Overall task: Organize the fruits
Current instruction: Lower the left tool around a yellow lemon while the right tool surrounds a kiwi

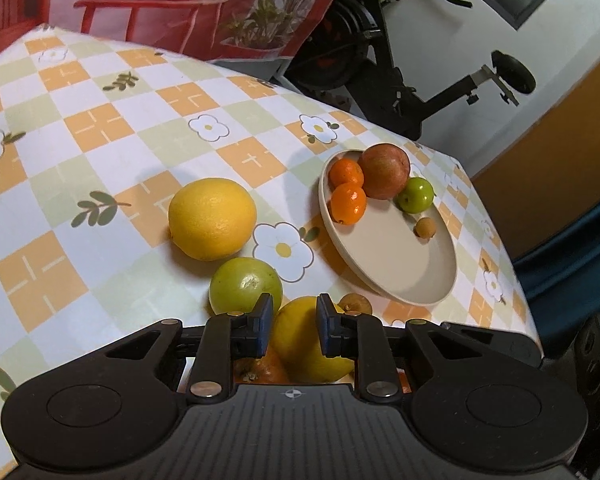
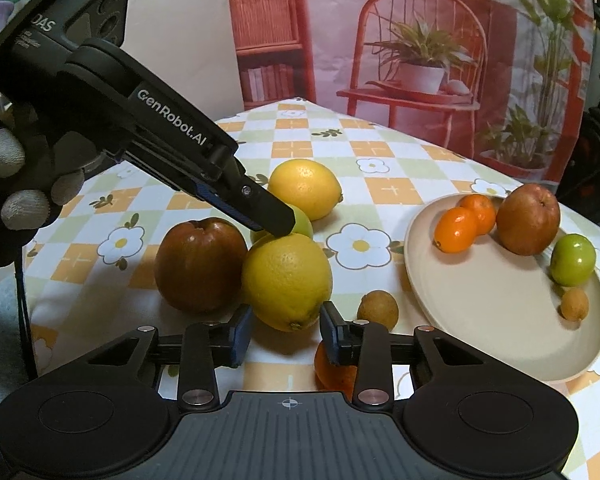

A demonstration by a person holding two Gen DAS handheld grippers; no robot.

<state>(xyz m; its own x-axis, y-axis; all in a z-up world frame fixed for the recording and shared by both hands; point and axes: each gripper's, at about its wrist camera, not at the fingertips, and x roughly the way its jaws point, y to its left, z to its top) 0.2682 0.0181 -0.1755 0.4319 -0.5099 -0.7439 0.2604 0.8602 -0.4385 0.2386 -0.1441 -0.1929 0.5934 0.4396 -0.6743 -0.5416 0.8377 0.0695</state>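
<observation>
Left wrist view: the left tool [image 1: 292, 320] is closed on a round yellow lemon [image 1: 300, 340] on the checked, flowered counter [image 1: 112, 160]. A green round fruit [image 1: 244, 286] sits just beside it, a second yellow lemon [image 1: 212, 218] beyond, and a beige oval plate [image 1: 396, 264] holds five fruits.

Right wrist view: the right tool [image 2: 286, 332] has its pads at either side of the same lemon; whether they press on it I cannot tell. A dark red apple [image 2: 198, 264] touches the lemon.
</observation>
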